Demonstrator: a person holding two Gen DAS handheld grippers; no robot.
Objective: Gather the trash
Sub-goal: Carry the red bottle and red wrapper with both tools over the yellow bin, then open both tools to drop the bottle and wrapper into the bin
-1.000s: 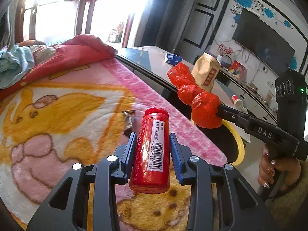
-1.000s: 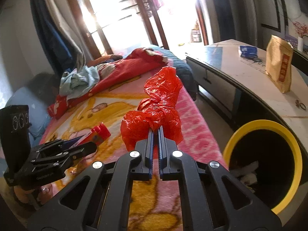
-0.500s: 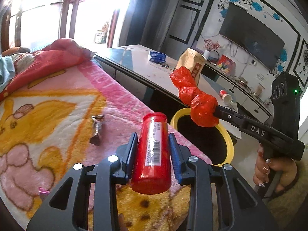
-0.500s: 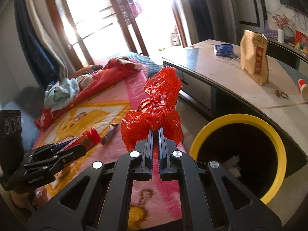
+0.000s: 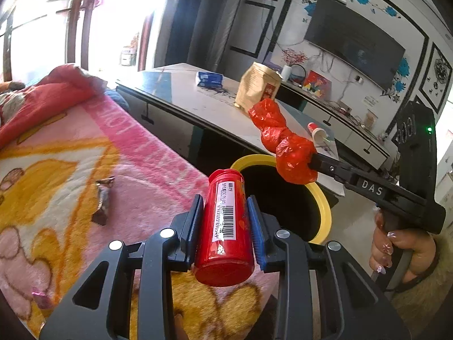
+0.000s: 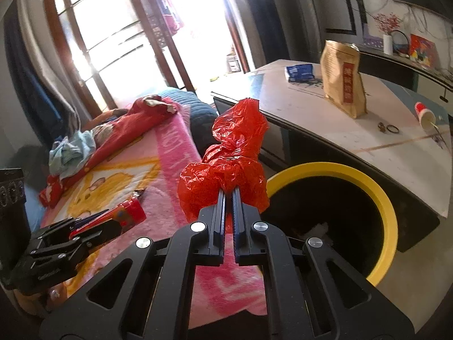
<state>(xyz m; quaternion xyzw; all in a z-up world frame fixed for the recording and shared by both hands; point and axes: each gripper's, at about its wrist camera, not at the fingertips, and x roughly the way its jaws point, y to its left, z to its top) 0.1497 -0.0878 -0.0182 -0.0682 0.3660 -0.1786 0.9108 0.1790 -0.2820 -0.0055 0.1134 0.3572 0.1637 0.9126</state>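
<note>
My left gripper (image 5: 225, 198) is shut on a red plastic bottle (image 5: 225, 226) with a white barcode label, held over the blanket's edge. To its right, my right gripper (image 6: 228, 195) is shut on a crumpled red plastic bag (image 6: 230, 158). That bag (image 5: 286, 144) hangs above the near rim of a yellow-rimmed black bin (image 5: 322, 206). The bin (image 6: 388, 209) stands on the floor between bed and table, with pale scraps at its bottom. In the right wrist view the left gripper (image 6: 124, 216) and the bottle (image 6: 131, 214) show at lower left.
A pink and yellow cartoon blanket (image 5: 70, 155) covers the bed, with a dark candy wrapper (image 5: 103, 198) and a small pink scrap (image 5: 39, 296) on it. A low table (image 6: 325, 113) behind the bin carries a brown paper bag (image 6: 344, 79), a blue packet (image 6: 300, 72) and a paper cup (image 6: 424, 113).
Both grippers have carried their loads rightward, off the blanket toward the bin. The bin now shows more fully in both views, and the red bag sits over its rim.
</note>
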